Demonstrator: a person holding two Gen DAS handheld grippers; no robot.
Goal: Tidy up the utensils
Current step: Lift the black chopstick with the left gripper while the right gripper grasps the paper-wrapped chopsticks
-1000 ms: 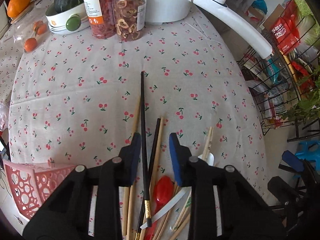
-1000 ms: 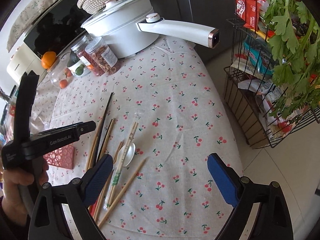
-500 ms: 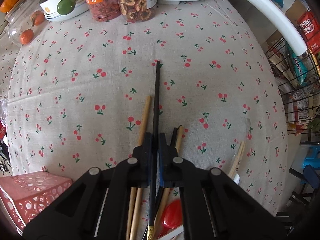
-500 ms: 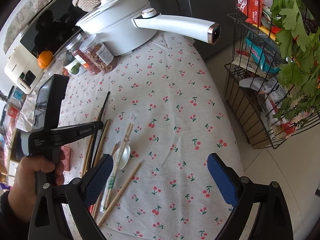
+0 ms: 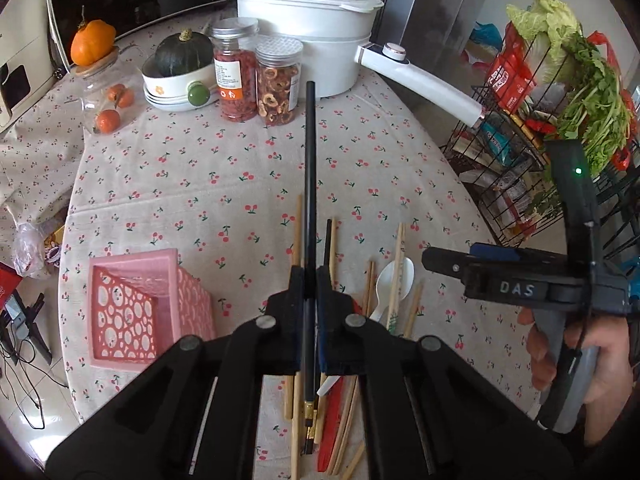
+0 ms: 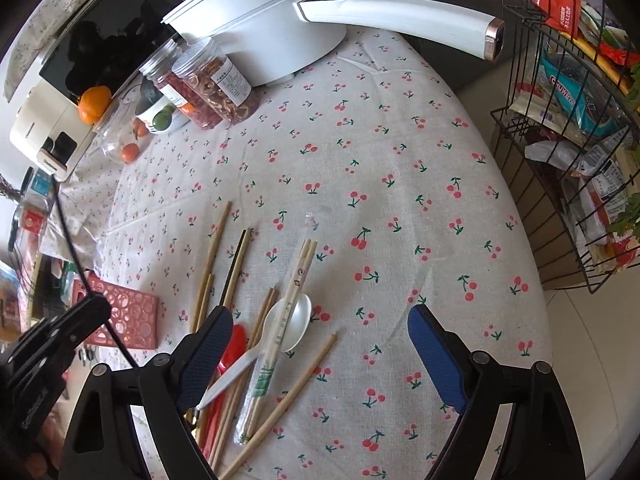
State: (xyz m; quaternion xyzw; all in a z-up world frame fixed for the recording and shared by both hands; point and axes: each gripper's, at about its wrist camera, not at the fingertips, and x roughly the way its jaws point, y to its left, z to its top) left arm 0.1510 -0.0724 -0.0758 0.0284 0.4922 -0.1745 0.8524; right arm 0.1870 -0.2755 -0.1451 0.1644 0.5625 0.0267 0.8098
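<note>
Left claw (image 5: 310, 284) clamped on black chopstick (image 5: 309, 184), lifted clear for pink basket (image 5: 136, 304) near left; right claw (image 6: 320, 344) wide open, empty, over spoon (image 6: 294, 322)

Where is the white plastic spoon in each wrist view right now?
Left wrist: white plastic spoon lies right of centre, under wooden chopsticks.
Right wrist: spoon lies low, left of centre, crossed by a wrapped chopstick pair.
Shared landmark: white long-handled pot.

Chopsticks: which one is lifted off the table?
The long black chopstick, clamped in the left tongs; the wooden chopsticks lie on the cloth.
</note>
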